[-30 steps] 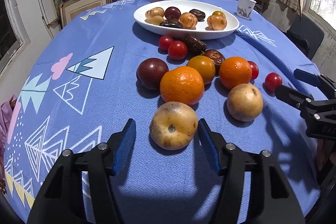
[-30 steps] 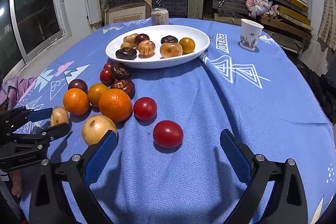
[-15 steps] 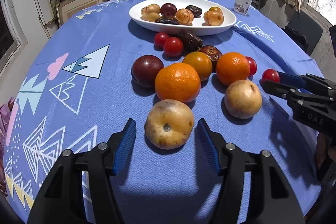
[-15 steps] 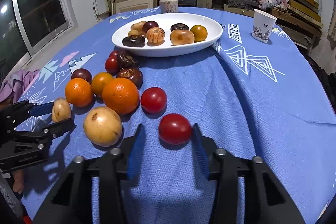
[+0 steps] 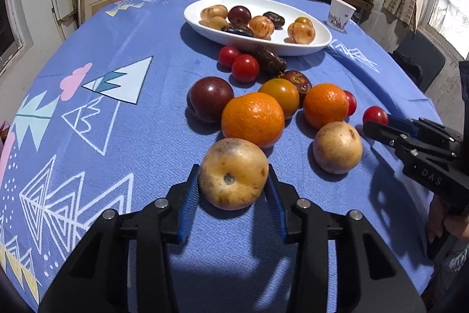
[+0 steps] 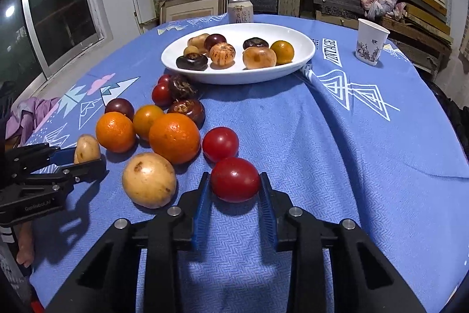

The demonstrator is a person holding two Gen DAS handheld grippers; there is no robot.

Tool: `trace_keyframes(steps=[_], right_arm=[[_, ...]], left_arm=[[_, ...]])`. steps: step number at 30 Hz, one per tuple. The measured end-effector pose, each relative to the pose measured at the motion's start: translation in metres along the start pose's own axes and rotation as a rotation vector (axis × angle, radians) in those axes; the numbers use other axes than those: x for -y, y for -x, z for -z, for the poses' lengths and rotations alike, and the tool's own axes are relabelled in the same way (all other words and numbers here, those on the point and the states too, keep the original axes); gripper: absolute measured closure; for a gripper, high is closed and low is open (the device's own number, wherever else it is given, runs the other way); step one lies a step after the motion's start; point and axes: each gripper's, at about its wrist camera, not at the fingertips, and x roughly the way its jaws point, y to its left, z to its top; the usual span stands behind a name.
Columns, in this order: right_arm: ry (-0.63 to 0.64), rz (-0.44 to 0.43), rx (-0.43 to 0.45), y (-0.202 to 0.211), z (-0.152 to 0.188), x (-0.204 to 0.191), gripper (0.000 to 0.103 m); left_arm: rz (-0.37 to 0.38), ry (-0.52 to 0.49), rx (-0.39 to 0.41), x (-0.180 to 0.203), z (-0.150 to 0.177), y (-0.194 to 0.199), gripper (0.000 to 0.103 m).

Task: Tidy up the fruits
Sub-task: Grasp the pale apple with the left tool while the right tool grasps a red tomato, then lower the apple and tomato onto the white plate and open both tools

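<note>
A tan, speckled round fruit [image 5: 233, 173] sits on the blue tablecloth between the blue pads of my left gripper [image 5: 232, 167]. The jaws are closing and both pads touch its sides. The right wrist view shows a red tomato [image 6: 235, 179] between the pads of my right gripper [image 6: 234, 175], which is also closing and touches it on both sides. Beyond them lie two oranges [image 5: 252, 119], a second tan fruit [image 5: 337, 147], a dark plum [image 5: 210, 99] and more tomatoes [image 6: 220, 144]. The white oval dish [image 6: 234, 77] behind holds several fruits.
A paper cup [image 6: 370, 44] stands at the back right of the round table and a drink can [image 6: 240, 11] behind the dish. Shelves full of boxes line the wall beyond. A person's hand [image 5: 445, 225] holds the right gripper at the table's right edge.
Both pairs of jaws have narrowed. The right gripper went from wide open to closed around the red tomato. The left pads came in against the tan fruit. Neither hand has shifted much.
</note>
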Motion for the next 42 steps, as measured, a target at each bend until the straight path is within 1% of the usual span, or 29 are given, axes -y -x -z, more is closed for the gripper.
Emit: trace_keyframes(steps=[4,6,8,10,12,14,18,20,22,26,29,33,38,40,42], right_arm=[[-0.012,-0.005,0.004,0.001,-0.001,0.003,0.07],[-0.016,-0.009,0.021,0.005,-0.002,0.004,0.07],[-0.029,-0.019,0.039,0.008,-0.002,0.006,0.07],[-0.049,-0.04,0.067,0.015,-0.004,0.009,0.07],[-0.047,-0.044,0.09,0.022,-0.011,0.011,0.07],[-0.054,-0.048,0.127,0.032,-0.029,0.015,0.07],[-0.054,0.002,0.228,0.056,-0.086,0.026,0.07],[-0.068,0.01,0.259,0.058,-0.115,0.031,0.07],[-0.086,0.011,0.277,0.05,-0.141,0.037,0.07],[-0.105,0.005,0.237,0.007,-0.176,0.046,0.07],[-0.099,0.015,0.185,-0.029,-0.192,0.05,0.07],[-0.101,0.034,0.109,-0.077,-0.201,0.057,0.07],[-0.12,0.054,0.022,-0.12,-0.202,0.071,0.07],[-0.136,0.056,0.008,-0.128,-0.2,0.073,0.069],[-0.146,0.035,-0.008,-0.133,-0.197,0.072,0.069]], left_arm=[[-0.01,-0.002,0.016,0.0,0.001,0.004,0.061],[-0.017,0.004,0.053,0.0,0.001,0.011,0.061],[-0.044,0.005,0.091,0.0,-0.002,0.019,0.061],[-0.041,0.0,0.112,0.0,-0.012,0.025,0.061],[-0.051,-0.008,0.119,0.001,-0.029,0.028,0.061],[-0.057,-0.012,0.132,0.002,-0.049,0.031,0.061],[-0.067,0.008,0.169,0.004,-0.106,0.034,0.061],[-0.057,0.025,0.192,0.005,-0.132,0.032,0.061],[-0.047,0.036,0.2,0.008,-0.158,0.024,0.061],[-0.062,0.019,0.191,0.018,-0.198,-0.006,0.061],[-0.063,0.013,0.139,0.022,-0.228,-0.041,0.061],[-0.068,0.021,0.075,0.022,-0.255,-0.086,0.061],[-0.075,0.027,-0.031,0.02,-0.266,-0.136,0.061],[-0.071,0.033,-0.057,0.02,-0.265,-0.146,0.061],[-0.069,0.037,-0.063,0.021,-0.263,-0.153,0.06]])
